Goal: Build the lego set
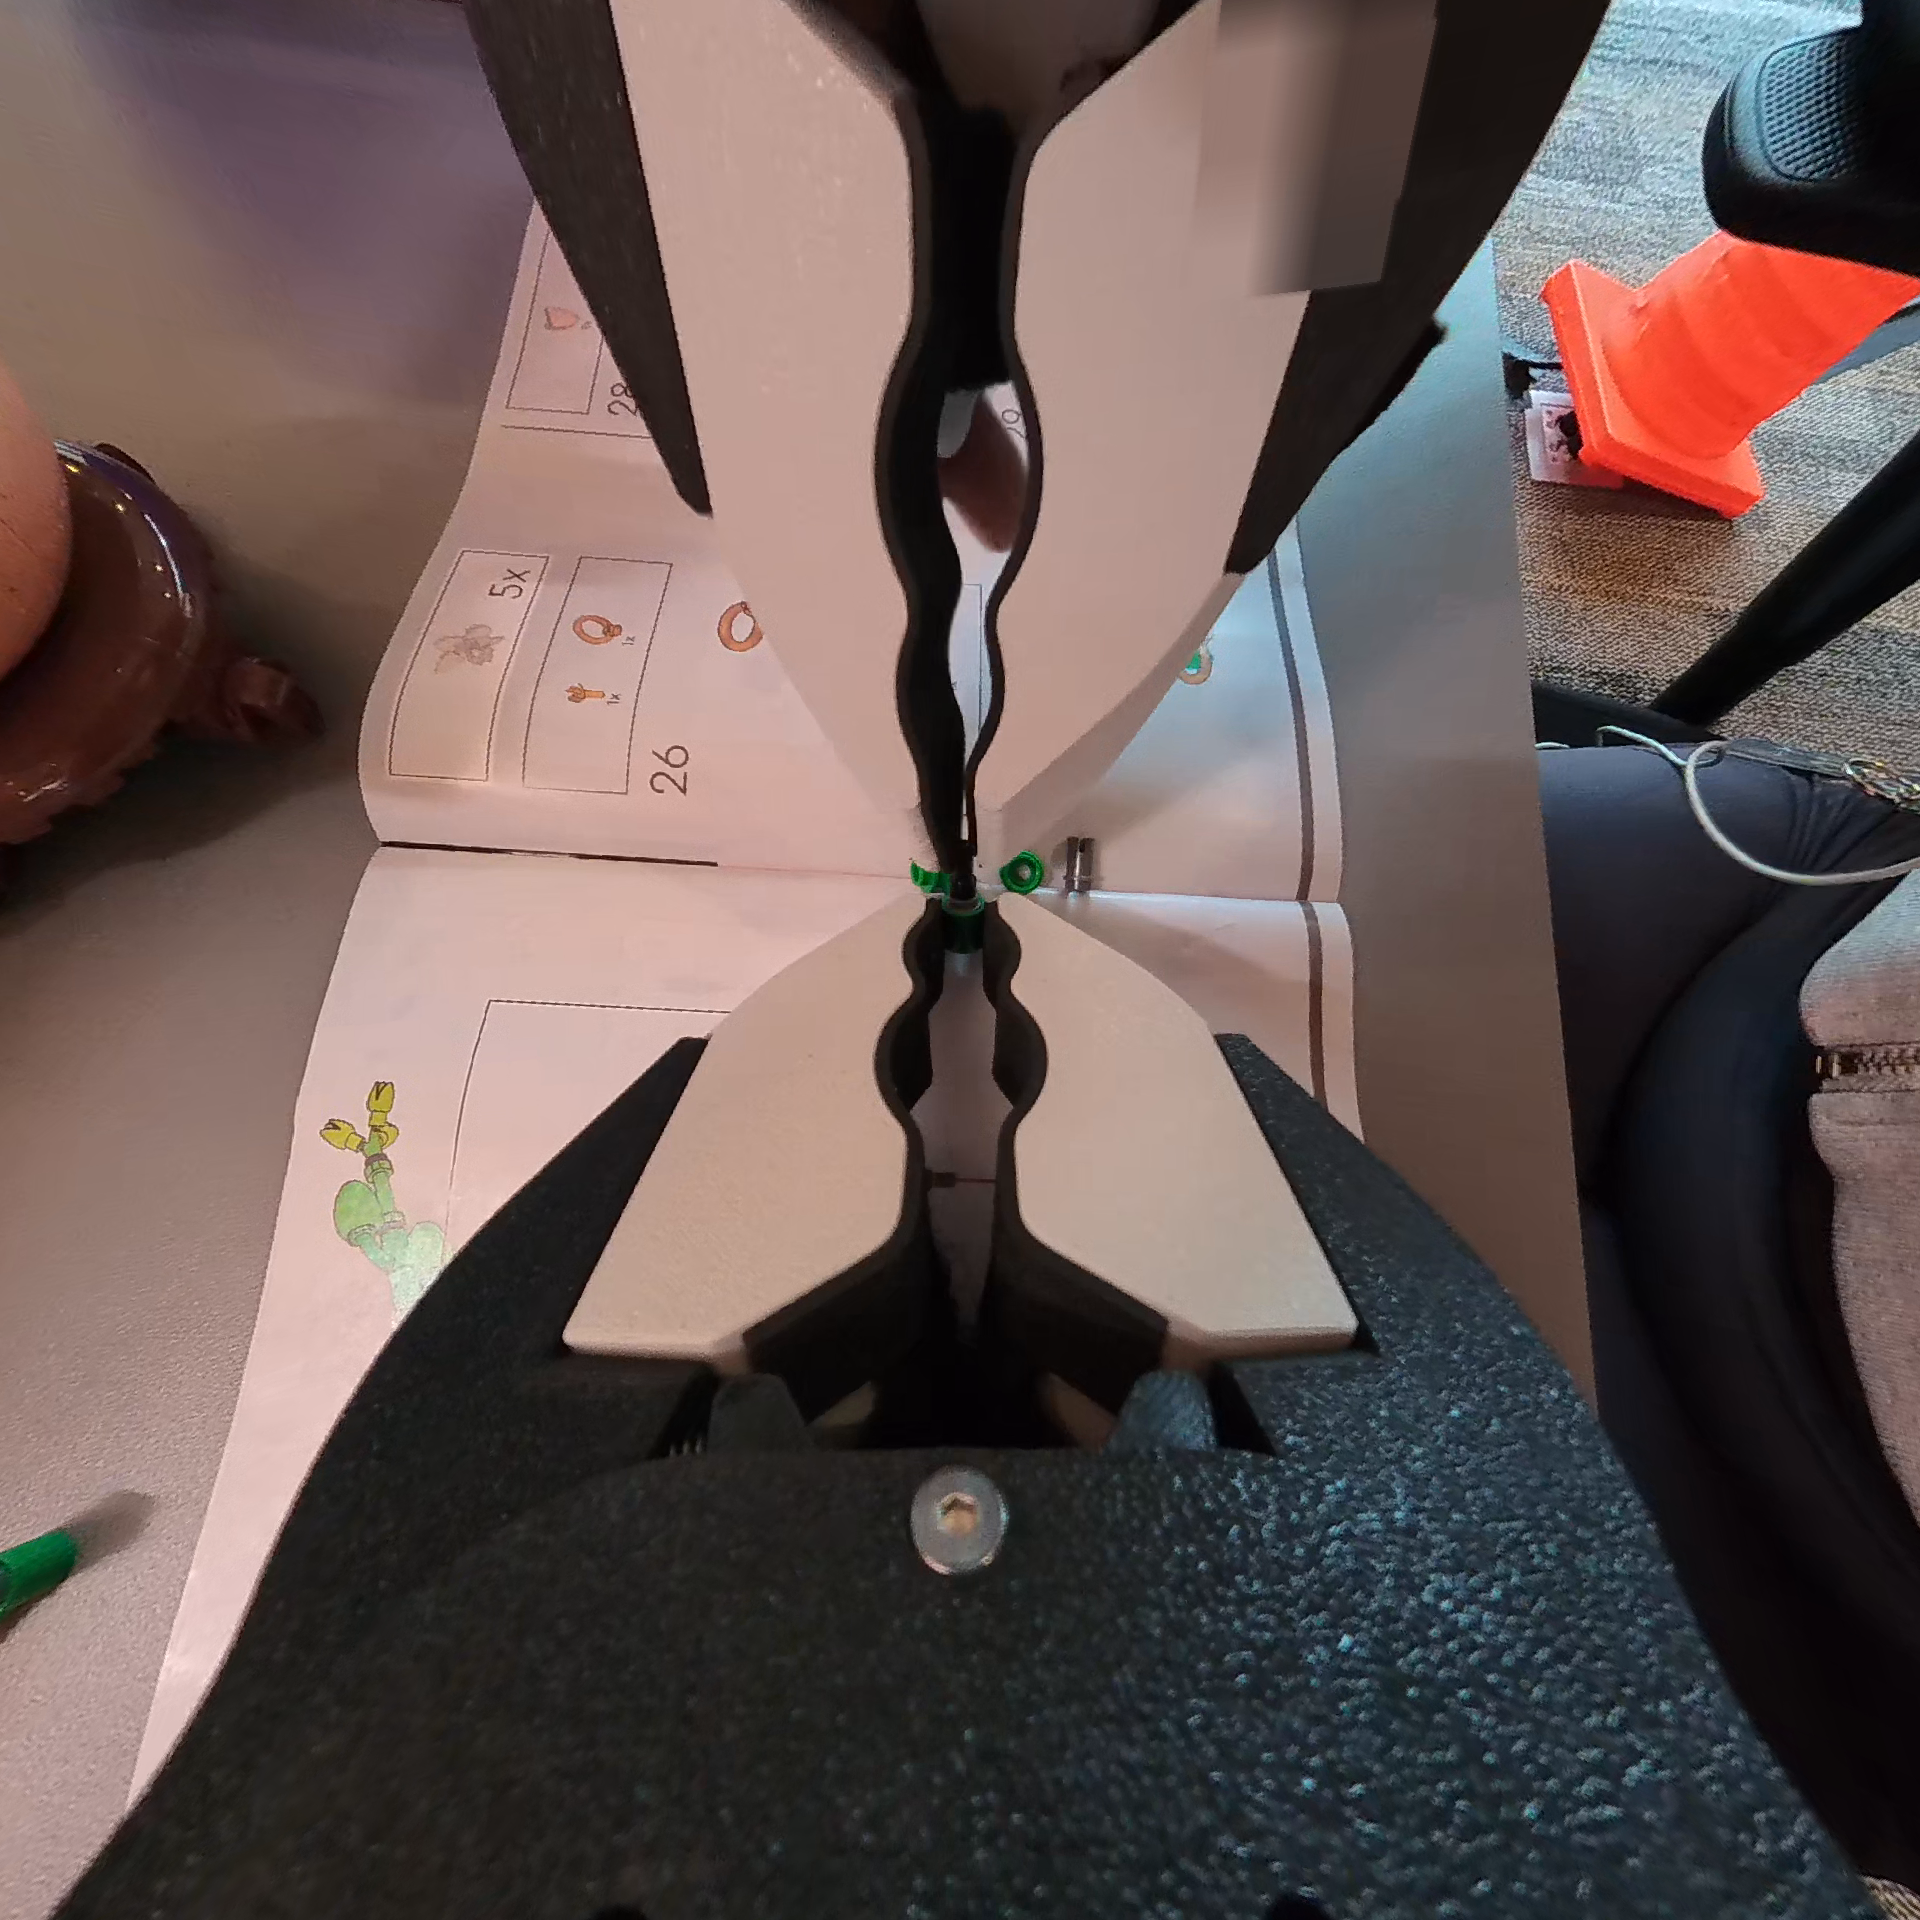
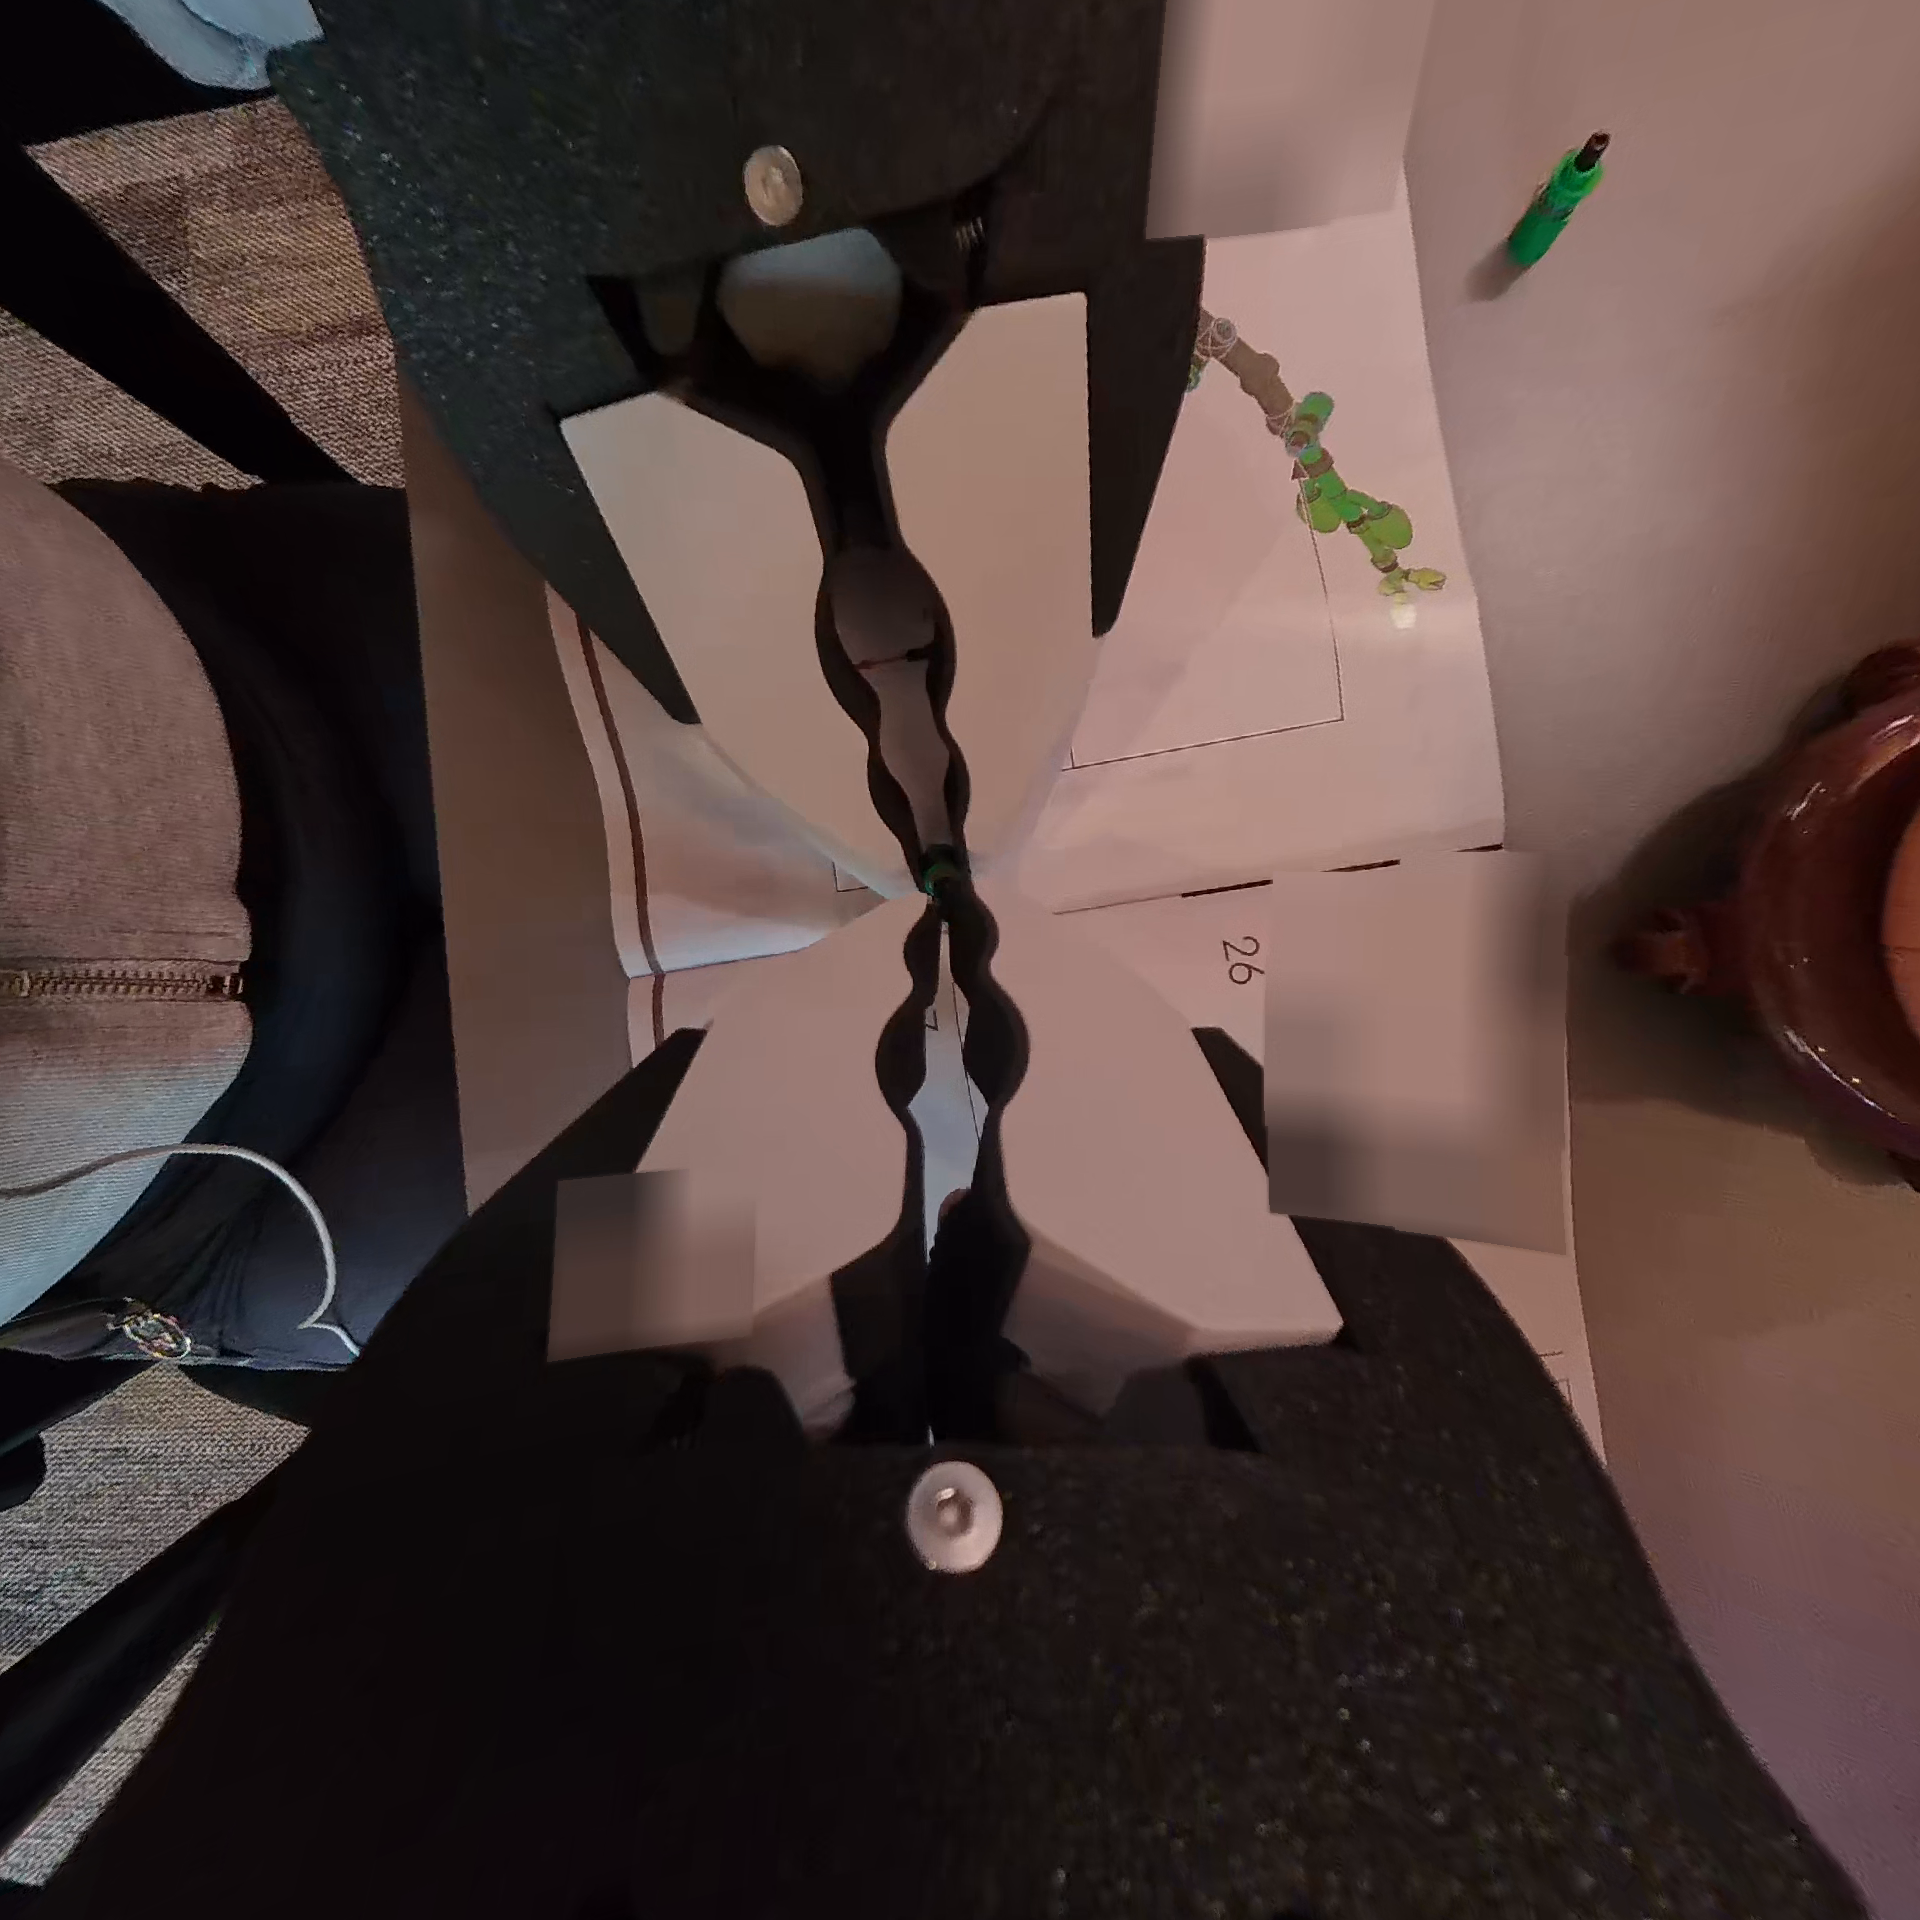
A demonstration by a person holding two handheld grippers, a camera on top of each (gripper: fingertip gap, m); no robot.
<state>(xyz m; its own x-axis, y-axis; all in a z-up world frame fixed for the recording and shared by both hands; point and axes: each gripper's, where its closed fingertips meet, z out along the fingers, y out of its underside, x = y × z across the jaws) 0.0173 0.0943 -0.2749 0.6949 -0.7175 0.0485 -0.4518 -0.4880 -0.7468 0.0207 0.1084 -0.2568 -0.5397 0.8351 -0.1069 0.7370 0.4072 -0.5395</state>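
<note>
Over the open booklet [image 1: 644,935], both claws clamp tiny parts tip to tip, the right claw's [image 2: 940,914] dark piece barely discernible.

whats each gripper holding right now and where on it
Left gripper pinches a small green cylindrical piece by its sides at the fingertips. Right gripper, tip to tip with it, is nearly shut; what it grips cannot be told.

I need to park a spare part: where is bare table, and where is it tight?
Bare table lies beyond the brown pot, left of the booklet; a narrow strip runs between booklet and table edge. Crowded: the fold, where left gripper and right gripper meet beside a green ring and grey pin.
</note>
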